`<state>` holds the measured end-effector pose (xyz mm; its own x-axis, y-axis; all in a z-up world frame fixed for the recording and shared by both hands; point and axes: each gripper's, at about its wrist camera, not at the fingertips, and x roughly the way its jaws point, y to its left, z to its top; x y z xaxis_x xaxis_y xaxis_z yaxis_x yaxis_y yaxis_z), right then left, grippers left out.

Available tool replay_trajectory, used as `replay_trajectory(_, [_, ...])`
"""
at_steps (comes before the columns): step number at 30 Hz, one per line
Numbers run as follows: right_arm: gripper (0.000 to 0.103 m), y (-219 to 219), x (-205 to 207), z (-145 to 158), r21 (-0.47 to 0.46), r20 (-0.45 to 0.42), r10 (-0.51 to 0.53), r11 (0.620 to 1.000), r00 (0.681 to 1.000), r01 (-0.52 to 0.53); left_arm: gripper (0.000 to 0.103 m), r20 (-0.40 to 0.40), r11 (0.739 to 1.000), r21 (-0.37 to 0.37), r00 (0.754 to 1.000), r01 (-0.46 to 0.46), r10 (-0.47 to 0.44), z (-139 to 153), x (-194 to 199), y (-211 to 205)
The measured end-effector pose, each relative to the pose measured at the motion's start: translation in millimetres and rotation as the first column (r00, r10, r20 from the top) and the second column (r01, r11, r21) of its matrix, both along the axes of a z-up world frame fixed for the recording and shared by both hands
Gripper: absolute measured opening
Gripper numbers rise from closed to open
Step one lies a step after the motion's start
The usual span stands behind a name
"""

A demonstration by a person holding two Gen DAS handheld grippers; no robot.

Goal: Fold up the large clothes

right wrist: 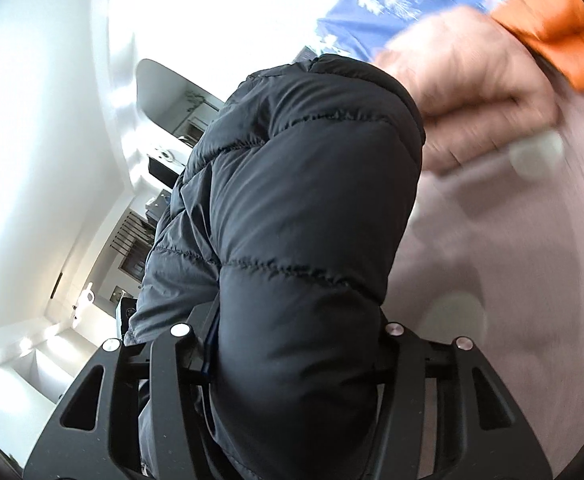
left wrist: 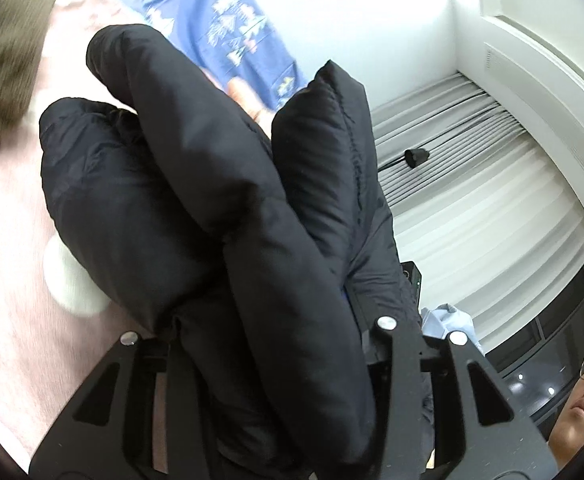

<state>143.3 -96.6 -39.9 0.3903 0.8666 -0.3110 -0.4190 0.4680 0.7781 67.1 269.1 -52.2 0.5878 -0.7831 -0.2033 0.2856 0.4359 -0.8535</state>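
Fingertips of left gripper and right gripper buried, clamped on black puffer jacket.

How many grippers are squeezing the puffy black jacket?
2. The left hand-held gripper grips a thick bunch of the black puffer jacket; the right hand-held gripper grips another quilted bunch. Fingertips are hidden by fabric.
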Motion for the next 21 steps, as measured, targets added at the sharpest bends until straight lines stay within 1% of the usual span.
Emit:
replay_trajectory(3, [0.052,12,14,27,0.000,0.051,0.010,1.000,0.999,-0.010,0.040,0.051,1.000,0.013,0.998,-0.023,0.022,28,7,8])
replay_trajectory(6, [0.052,29,39,54,-0.003,0.099,0.025,1.000,0.995,-0.025,0.040,0.105,0.998,0.025,0.993,-0.059,0.056,55,18,22])
replay_trajectory(8, [0.052,43,64,70,-0.003,0.121,0.033,0.999,0.992,-0.033,0.040,0.130,0.996,0.019,0.988,-0.086,0.082,71,34,35])
replay_trajectory(9, [0.052,41,77,74,-0.001,0.124,0.035,0.999,0.992,-0.035,0.040,0.137,0.995,0.016,0.986,-0.096,0.093,77,43,41])
replay_trajectory(13, [0.053,78,134,87,-0.020,0.139,0.026,1.000,0.990,-0.024,0.040,0.166,0.987,0.038,0.975,-0.157,0.149,99,88,67])
replay_trajectory(15, [0.053,96,159,89,-0.035,0.144,0.016,0.999,0.989,-0.012,0.041,0.166,0.982,0.056,0.971,-0.182,0.171,103,118,82])
replay_trajectory(17, [0.053,116,191,88,-0.039,0.136,0.007,0.999,0.991,-0.002,0.041,0.148,0.976,0.061,0.969,-0.208,0.197,100,145,99])
replay_trajectory(19, [0.053,133,223,74,-0.042,0.118,0.007,0.999,0.993,-0.002,0.041,0.126,0.970,0.057,0.965,-0.237,0.228,92,174,116])
replay_trajectory(21, [0.054,147,249,56,-0.058,0.096,0.006,0.998,0.995,0.000,0.041,0.101,0.961,0.065,0.960,-0.269,0.262,76,199,132])
